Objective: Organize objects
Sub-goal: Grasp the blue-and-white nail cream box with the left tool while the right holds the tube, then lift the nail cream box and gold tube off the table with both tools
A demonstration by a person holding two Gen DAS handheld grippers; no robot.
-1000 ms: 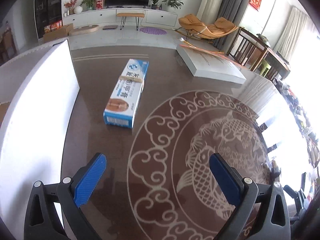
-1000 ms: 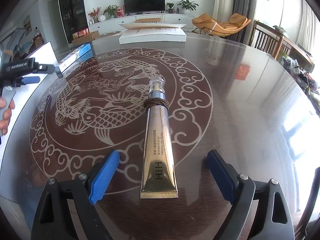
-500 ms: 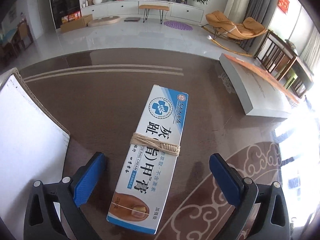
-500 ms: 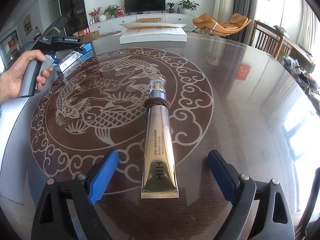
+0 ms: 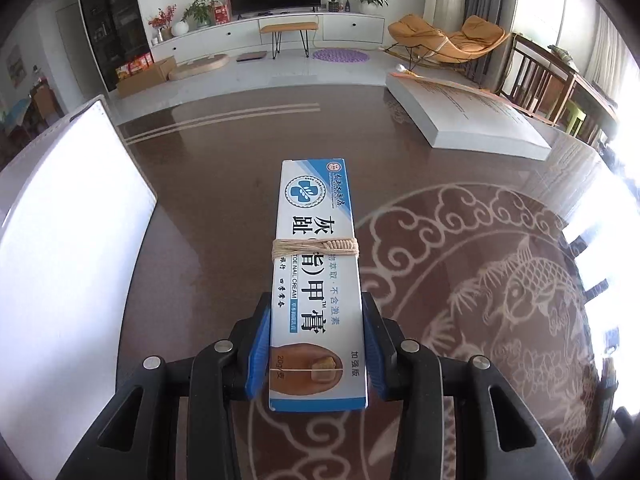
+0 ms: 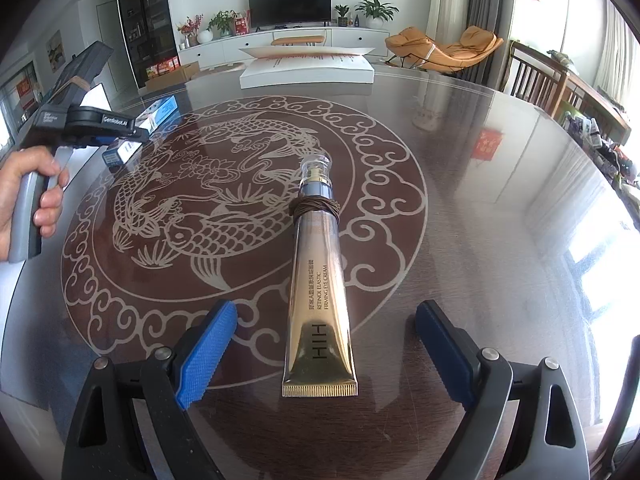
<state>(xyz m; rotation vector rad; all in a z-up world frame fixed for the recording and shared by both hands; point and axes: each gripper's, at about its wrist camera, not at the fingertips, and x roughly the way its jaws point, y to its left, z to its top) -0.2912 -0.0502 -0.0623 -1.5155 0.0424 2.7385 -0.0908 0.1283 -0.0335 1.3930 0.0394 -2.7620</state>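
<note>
Left wrist view: the left gripper (image 5: 316, 344) clamps the near end of the nail cream box (image 5: 316, 280), which juts forward over the table (image 5: 200, 200). Lift level, since the grip sits behind centre. Right gripper (image 6: 320, 356) gapes wide around the eye cream tube (image 6: 320, 292), untouched.

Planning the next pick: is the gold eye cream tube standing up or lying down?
Lying down: the gold eye cream tube rests flat on the glass-topped table, cap pointing away.
</note>
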